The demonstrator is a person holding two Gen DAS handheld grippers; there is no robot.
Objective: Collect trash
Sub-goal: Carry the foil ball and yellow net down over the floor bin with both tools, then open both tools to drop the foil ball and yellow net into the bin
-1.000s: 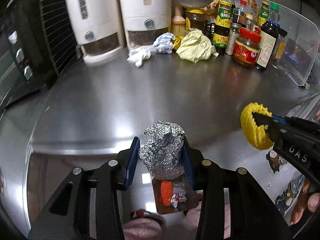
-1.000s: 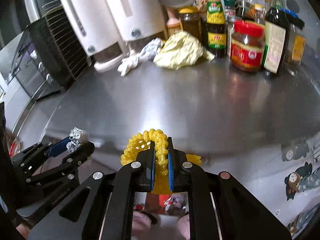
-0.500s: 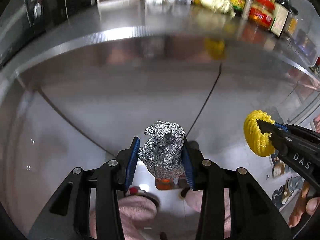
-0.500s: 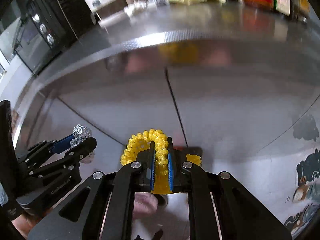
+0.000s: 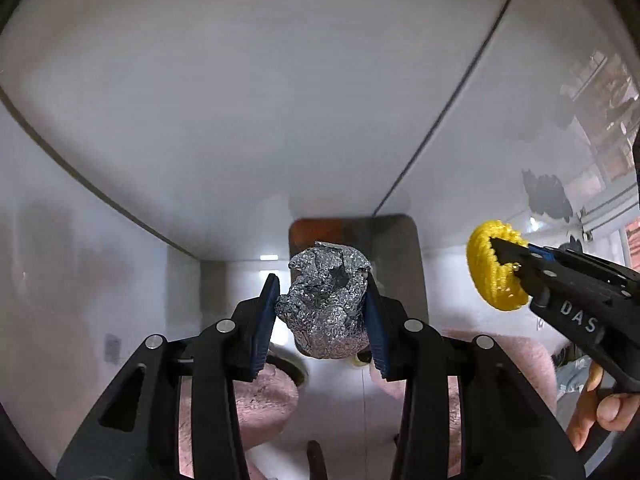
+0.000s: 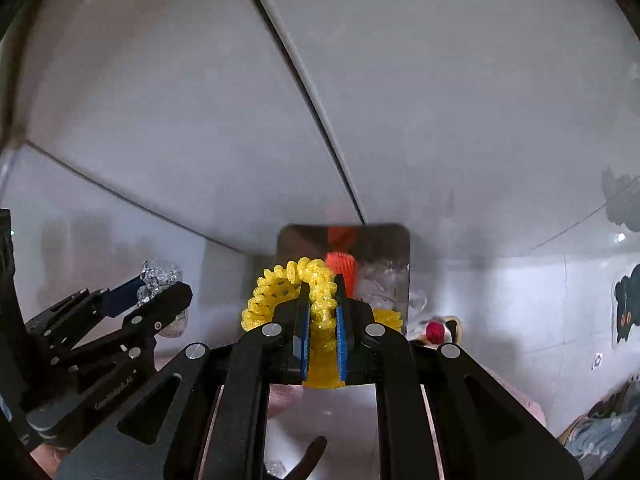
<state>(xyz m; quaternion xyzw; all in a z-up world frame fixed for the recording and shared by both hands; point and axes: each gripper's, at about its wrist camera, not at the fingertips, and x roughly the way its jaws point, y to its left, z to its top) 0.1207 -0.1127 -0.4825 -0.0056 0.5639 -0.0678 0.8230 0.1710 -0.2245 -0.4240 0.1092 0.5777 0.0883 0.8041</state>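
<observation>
Our left gripper (image 5: 322, 312) clamps a crumpled silver foil ball (image 5: 326, 304) above the steel-lidded trash bin (image 6: 384, 248); beside it, our right gripper (image 6: 322, 312) pinches a yellow foam net (image 6: 288, 292).

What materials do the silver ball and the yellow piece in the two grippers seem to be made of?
Silver ball: most likely aluminium foil, shiny, with sharp creases and glinting facets. Yellow piece: probably foam or plastic netting, glossy, with an open mesh of beaded strands; which of the two cannot be told.
</observation>
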